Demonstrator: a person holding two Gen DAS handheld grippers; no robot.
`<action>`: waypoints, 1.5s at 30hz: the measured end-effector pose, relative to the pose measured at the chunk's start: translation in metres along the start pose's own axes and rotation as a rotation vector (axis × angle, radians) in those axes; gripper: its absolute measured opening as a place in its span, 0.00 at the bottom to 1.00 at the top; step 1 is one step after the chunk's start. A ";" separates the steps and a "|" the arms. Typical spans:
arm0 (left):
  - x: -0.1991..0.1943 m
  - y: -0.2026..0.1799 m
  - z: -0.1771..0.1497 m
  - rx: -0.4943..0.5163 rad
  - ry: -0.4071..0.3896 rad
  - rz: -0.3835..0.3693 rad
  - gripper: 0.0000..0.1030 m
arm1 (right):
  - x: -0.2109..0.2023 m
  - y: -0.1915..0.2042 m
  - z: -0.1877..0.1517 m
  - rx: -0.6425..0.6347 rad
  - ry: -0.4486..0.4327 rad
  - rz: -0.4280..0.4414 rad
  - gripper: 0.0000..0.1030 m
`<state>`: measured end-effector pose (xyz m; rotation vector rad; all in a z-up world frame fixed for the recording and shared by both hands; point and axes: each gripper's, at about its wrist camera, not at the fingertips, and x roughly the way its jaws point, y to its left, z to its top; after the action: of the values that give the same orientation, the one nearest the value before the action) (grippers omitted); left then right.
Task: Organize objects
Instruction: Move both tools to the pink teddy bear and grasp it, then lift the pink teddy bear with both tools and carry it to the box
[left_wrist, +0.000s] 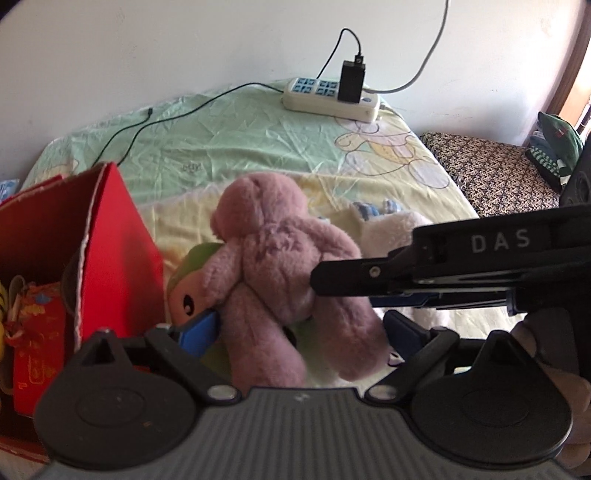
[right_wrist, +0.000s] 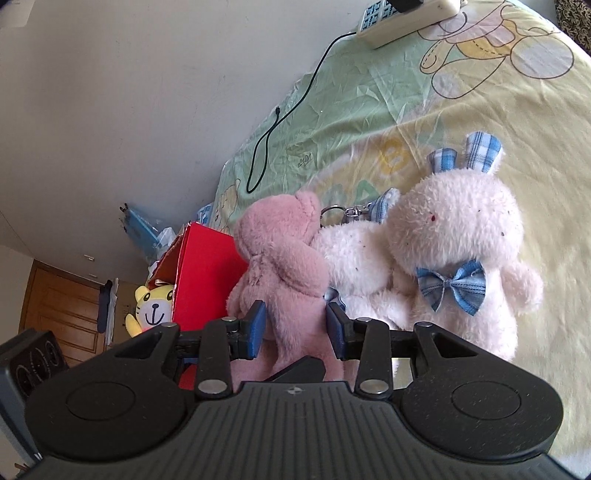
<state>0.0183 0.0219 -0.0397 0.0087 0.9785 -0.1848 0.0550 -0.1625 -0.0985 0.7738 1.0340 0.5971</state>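
Bedsheet (right_wrist: 517, 155), green-yellow cartoon print, is the work surface; right gripper (right_wrist: 296, 328) is clamped on the pink plush bear (right_wrist: 284, 273) at its lower body; left gripper (left_wrist: 299, 332) is spread wide around the bear's legs, pads not seen pressing; white bunny plush (right_wrist: 454, 236) is touching the bear's right side; red box (left_wrist: 122, 243) is just left; power strip (left_wrist: 330, 98) is well apart near the wall.

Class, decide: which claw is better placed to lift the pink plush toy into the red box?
Probably the right claw: its blue pads press both sides of the pink plush toy. The left claw stands wide open around the toy's legs, though nearer the red box.
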 end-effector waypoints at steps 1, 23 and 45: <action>0.002 0.002 0.001 -0.010 0.007 -0.005 0.93 | 0.001 0.000 0.000 0.001 0.005 0.000 0.39; -0.011 0.003 -0.004 -0.061 0.013 -0.063 0.92 | -0.013 0.006 -0.014 -0.017 -0.004 0.060 0.28; -0.004 -0.005 -0.047 -0.091 0.076 -0.067 0.81 | -0.012 0.016 -0.047 -0.133 0.053 0.061 0.30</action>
<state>-0.0233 0.0215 -0.0619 -0.1012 1.0633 -0.2027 0.0064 -0.1489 -0.0931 0.6779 1.0109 0.7348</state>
